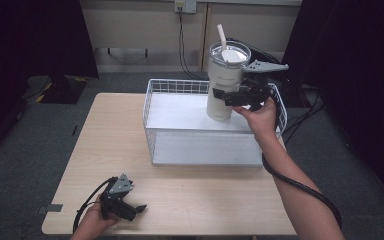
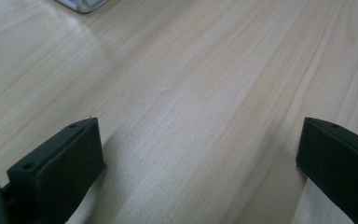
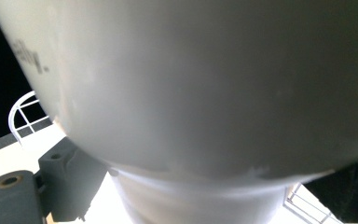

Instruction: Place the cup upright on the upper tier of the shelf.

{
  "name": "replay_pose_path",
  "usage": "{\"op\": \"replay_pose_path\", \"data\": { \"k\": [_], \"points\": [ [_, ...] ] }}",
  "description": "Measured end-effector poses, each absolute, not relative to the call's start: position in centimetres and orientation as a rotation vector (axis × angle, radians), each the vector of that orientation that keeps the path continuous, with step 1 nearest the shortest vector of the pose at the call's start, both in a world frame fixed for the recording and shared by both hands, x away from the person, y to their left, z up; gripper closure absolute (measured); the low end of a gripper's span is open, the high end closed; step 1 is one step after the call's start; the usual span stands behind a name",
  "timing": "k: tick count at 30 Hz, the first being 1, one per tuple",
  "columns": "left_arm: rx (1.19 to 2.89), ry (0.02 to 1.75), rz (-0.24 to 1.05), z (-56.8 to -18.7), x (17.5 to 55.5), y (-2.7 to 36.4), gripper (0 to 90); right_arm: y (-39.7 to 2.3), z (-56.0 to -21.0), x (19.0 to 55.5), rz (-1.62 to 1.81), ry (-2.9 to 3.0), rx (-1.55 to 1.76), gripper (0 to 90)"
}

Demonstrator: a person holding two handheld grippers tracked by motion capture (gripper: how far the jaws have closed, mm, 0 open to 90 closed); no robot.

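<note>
A tall white tumbler (image 1: 225, 82) with a clear lid and a white straw stands upright inside a white wire basket (image 1: 200, 149), at its far right corner. My right gripper (image 1: 223, 95) is shut on the tumbler's lower body, coming in from the right. In the right gripper view the tumbler (image 3: 205, 84) sits wide between the two black fingers (image 3: 67, 179), and I cannot tell whether its base touches the basket floor. My left gripper (image 1: 136, 204) rests low at the table's near left, open. Bare wood lies between the jaws of that left gripper (image 2: 198, 140).
The wire basket takes up the far middle and right of the light wooden table (image 1: 110, 140). Its rim (image 3: 21, 109) curves behind the tumbler. Black cables trail from both grippers. A wall with a cable and dark curtains stands behind the table.
</note>
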State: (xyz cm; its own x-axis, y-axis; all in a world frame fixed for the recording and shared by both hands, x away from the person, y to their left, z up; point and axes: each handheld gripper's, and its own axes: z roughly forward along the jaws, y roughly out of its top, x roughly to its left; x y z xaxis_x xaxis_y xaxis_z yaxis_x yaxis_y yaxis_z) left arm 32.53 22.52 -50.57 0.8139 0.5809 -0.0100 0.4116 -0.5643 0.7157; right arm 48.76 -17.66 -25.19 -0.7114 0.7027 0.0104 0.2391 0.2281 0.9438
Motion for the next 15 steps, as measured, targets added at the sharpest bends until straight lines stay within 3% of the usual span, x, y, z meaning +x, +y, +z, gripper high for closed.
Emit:
{"op": "replay_pose_path", "data": {
  "k": [15],
  "points": [
    [2.249,0.726,0.293,-50.58,32.52,22.52,0.0,-17.56,-25.29,48.44,1.477,2.070,0.889,9.1]
  ]
}}
